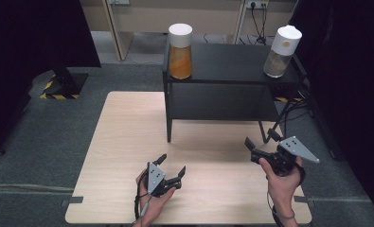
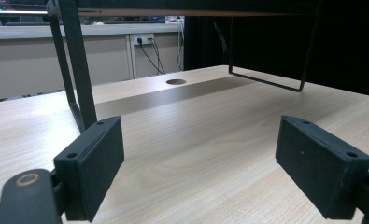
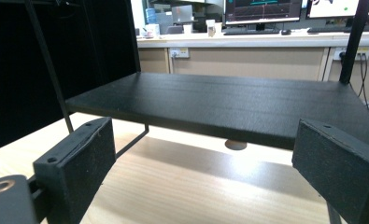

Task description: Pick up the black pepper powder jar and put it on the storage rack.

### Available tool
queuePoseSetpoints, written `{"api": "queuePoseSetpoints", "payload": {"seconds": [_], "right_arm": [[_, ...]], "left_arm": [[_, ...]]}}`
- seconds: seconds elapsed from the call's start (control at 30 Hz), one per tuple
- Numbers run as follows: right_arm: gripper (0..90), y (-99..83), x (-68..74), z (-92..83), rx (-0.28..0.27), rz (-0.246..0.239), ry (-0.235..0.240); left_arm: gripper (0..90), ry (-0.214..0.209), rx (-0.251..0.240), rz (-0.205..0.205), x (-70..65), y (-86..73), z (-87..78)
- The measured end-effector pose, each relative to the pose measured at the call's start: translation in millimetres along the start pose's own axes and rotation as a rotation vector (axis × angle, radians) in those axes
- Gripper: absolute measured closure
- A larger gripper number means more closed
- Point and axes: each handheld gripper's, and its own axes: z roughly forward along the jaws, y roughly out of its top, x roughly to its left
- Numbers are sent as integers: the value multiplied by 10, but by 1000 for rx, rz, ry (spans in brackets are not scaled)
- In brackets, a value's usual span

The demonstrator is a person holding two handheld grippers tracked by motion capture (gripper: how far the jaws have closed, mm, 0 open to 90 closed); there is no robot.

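The black shelf (image 1: pixel 222 80) is standing toward the far edge of the wooden table (image 1: pixel 123 142), and it serves as the landmark here. The left gripper (image 1: pixel 173 165) is hovering near the table's front edge, in front of the shelf's left front leg, jaws spread apart and holding nothing. The right gripper (image 1: pixel 252 151) is hanging in front of the shelf's right front corner, jaws likewise parted and empty.

An orange-filled jar (image 1: pixel 180 51) is standing upright on the shelf's left end, long axis vertical, white lid pointing up, well beyond the left gripper. A pale-filled jar (image 1: pixel 281 51) is standing upright on the shelf's right end, beyond the right gripper.
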Motion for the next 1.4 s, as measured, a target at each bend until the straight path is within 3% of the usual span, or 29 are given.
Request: {"api": "queuePoseSetpoints", "payload": {"seconds": [0.9,1.4], "right_arm": [[64,-370,36,29,59,18,28],[64,-628,68,58,131,29,42]], "left_arm": [[148,0,0,2,-2,-1,-1],[148,1,1,2,-3,1,0]]}}
